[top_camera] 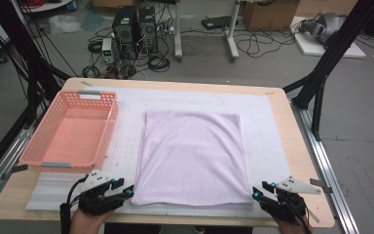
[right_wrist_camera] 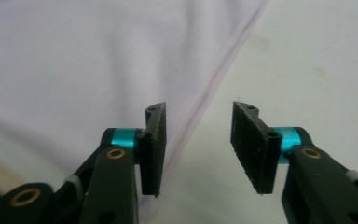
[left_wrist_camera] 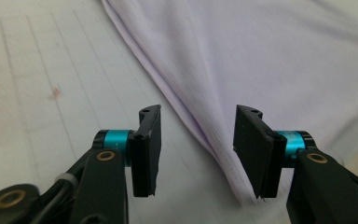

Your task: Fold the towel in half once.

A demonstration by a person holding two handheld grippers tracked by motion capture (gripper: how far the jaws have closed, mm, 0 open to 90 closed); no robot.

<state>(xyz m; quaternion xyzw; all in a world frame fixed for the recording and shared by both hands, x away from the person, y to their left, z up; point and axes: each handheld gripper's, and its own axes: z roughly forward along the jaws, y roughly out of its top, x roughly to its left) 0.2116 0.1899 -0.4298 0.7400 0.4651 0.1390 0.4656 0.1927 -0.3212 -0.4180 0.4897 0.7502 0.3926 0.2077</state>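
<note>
High view has the folded pale lilac cloth [top_camera: 191,158] lying flat mid-desk on the white gridded mat [top_camera: 268,146], with an empty pink plastic basket [top_camera: 70,132] to its left. Left claw [top_camera: 125,191] and right claw [top_camera: 256,191] sit at the 2 near corners, both spread, pinching nothing. Left gripper view shows the cloth's edge between the jaws. Risk: closing too high catches only the top layer, and the fold peels apart.
</note>
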